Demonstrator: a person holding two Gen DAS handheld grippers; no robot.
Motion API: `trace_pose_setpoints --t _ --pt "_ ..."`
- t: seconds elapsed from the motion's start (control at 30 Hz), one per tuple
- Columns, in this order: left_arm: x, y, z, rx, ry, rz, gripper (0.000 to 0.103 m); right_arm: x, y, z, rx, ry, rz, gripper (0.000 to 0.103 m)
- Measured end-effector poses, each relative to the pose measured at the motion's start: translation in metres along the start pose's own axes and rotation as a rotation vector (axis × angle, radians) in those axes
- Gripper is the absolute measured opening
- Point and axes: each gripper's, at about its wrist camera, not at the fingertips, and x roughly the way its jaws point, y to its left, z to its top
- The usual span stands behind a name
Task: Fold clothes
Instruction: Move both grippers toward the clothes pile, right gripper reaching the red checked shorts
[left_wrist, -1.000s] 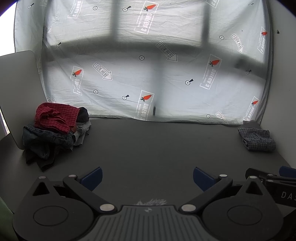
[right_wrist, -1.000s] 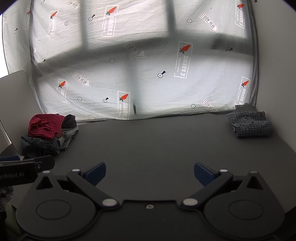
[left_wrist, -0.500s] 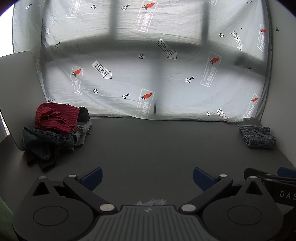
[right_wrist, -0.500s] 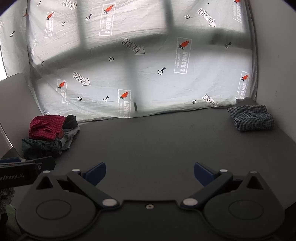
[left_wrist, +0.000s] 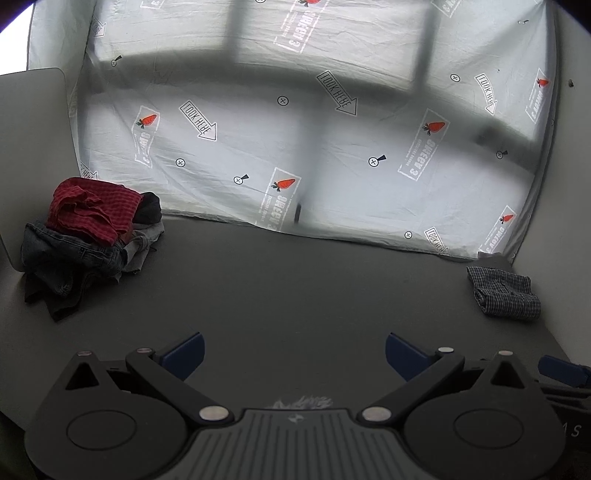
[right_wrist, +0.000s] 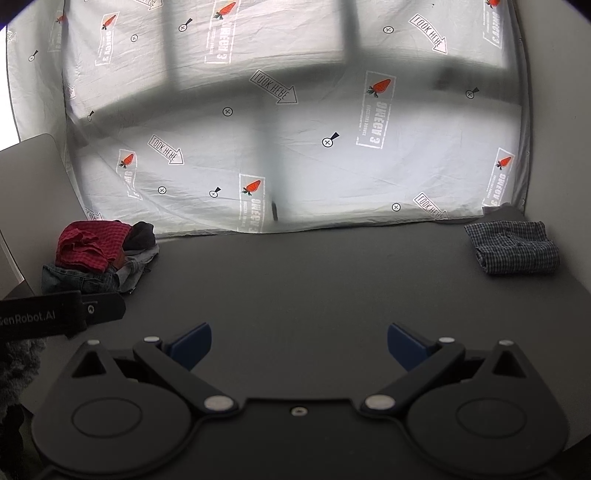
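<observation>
1. Left gripper (left_wrist: 293, 349) spread wide, empty, over the near table (left_wrist: 295, 288).
2. Right gripper (right_wrist: 299, 341) likewise spread, empty.
3. Unfolded clothes pile (left_wrist: 88, 236), red shirt (right_wrist: 92, 243) topmost, far left.
4. Folded checked shirt (right_wrist: 513, 251) far right.

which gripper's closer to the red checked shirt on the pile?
Left. The left gripper sits open, nearer the red checked shirt; the right gripper, also open, is farther right, toward the folded plaid garment.

Printed white sheet (left_wrist: 332, 155) behind dark table (left_wrist: 295, 288)
</observation>
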Motion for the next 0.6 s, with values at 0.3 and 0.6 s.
trace_pose_setpoints --t 0.3,0.6 --pt "0.036 0.013 0.053 -0.181 -0.02 0.01 0.103 0.081 -0.021 0.05 0.116 0.01 0.163 0.103" --pt "0.062 0.1 0.078 -0.409 -0.03 0.102 0.103 0.171 0.063 0.072 -0.01 0.153 0.341 0.102"
